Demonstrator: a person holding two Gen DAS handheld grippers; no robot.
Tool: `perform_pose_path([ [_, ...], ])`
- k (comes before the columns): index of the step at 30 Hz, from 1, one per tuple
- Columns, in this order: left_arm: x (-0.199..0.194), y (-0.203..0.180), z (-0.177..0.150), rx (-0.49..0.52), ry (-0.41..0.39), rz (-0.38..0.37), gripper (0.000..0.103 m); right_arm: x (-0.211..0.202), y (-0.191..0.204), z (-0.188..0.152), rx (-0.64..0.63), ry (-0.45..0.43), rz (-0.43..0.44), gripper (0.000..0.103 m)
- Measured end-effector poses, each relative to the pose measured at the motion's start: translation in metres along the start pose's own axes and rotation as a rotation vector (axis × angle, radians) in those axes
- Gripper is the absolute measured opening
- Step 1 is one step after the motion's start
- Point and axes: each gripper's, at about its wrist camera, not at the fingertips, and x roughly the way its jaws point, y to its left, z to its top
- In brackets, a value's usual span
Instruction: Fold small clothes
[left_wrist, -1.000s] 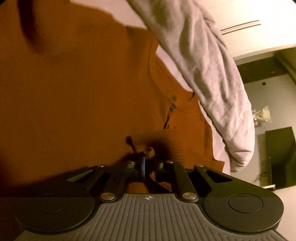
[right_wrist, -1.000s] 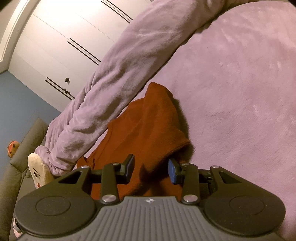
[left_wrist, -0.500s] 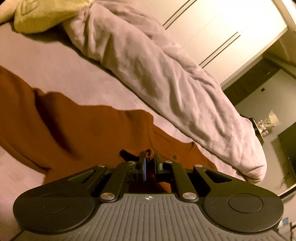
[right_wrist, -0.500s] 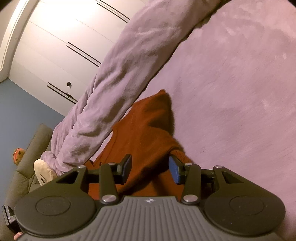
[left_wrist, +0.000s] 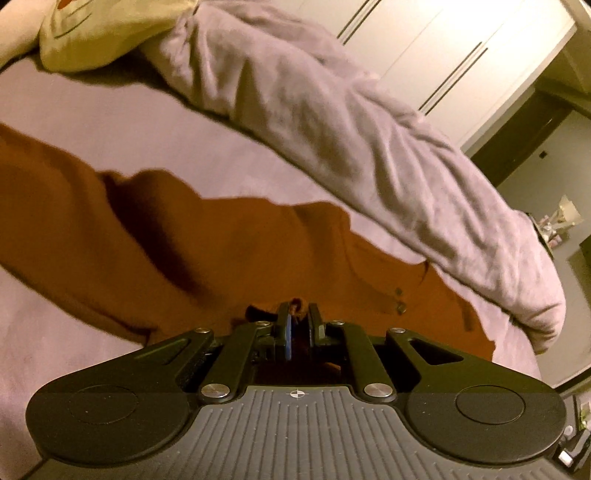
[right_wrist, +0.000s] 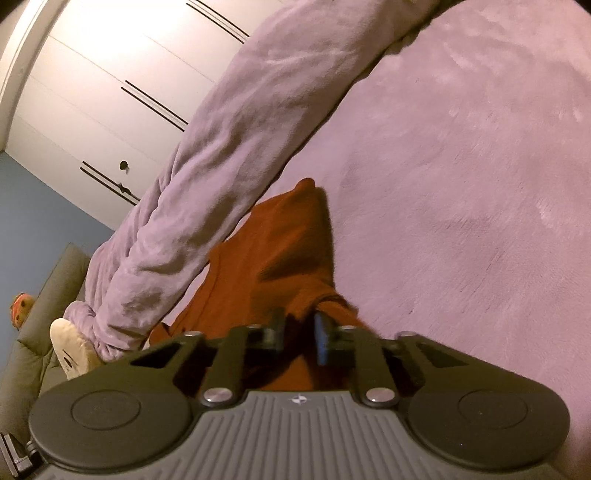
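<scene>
Both grippers pinch the rust-orange shirt (left_wrist: 229, 251) lying on the lilac bedspread (right_wrist: 461, 155), left gripper (left_wrist: 298, 314) clamped at six o'clock, right gripper (right_wrist: 298, 325) having just closed on bunched cloth.

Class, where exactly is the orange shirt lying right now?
In both wrist views the orange shirt lies on the lilac bedspread, beside the rolled lilac blanket, directly ahead of each gripper.

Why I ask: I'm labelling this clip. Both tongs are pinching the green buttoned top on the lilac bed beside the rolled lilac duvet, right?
Not quite: the buttoned top is rust-orange, not green, as the left wrist view shows. The rest holds: left tongs and right tongs pinch it on the lilac bed beside the rolled lilac duvet.
</scene>
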Motion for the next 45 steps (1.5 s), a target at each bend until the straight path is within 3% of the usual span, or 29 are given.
perform_pose_path([
  [3, 0.005, -0.002, -0.003, 0.029, -0.001, 0.008, 0.01, -0.006, 0.005, -0.003, -0.052, -0.037, -0.042, 0.004],
  [7, 0.015, -0.003, -0.005, 0.088, 0.001, 0.056, 0.012, -0.023, 0.022, -0.008, -0.247, -0.165, -0.144, 0.001],
  [12, 0.028, 0.002, -0.013, 0.131, 0.047, 0.198, 0.014, -0.026, 0.039, -0.005, -0.365, -0.132, -0.13, 0.003],
  [16, 0.028, 0.004, -0.015, 0.116, 0.05, 0.197, 0.017, -0.015, 0.062, -0.019, -0.487, -0.09, -0.099, 0.003],
  [20, 0.027, 0.003, -0.014, 0.129, 0.058, 0.203, 0.018, -0.001, 0.074, -0.031, -0.552, -0.047, -0.125, 0.003],
  [26, 0.027, 0.003, -0.015, 0.124, 0.058, 0.19, 0.029, 0.015, 0.088, -0.038, -0.636, -0.026, -0.15, 0.003],
  [30, 0.024, 0.001, -0.017, 0.12, 0.056, 0.154, 0.053, 0.036, 0.094, -0.048, -0.733, 0.041, -0.194, 0.004],
  [34, 0.018, -0.001, -0.019, 0.11, 0.046, 0.128, 0.068, 0.044, 0.107, -0.062, -0.853, 0.074, -0.21, 0.004],
  [37, 0.015, -0.003, -0.021, 0.096, 0.043, 0.103, 0.072, 0.042, 0.113, -0.063, -0.824, 0.107, -0.141, 0.004],
  [39, 0.016, -0.002, -0.022, 0.078, 0.055, 0.064, 0.075, 0.043, 0.116, -0.068, -0.837, 0.104, -0.145, 0.004],
  [45, 0.011, -0.007, -0.024, 0.048, 0.034, 0.056, 0.072, 0.047, 0.131, -0.077, -0.873, 0.116, -0.123, 0.005],
])
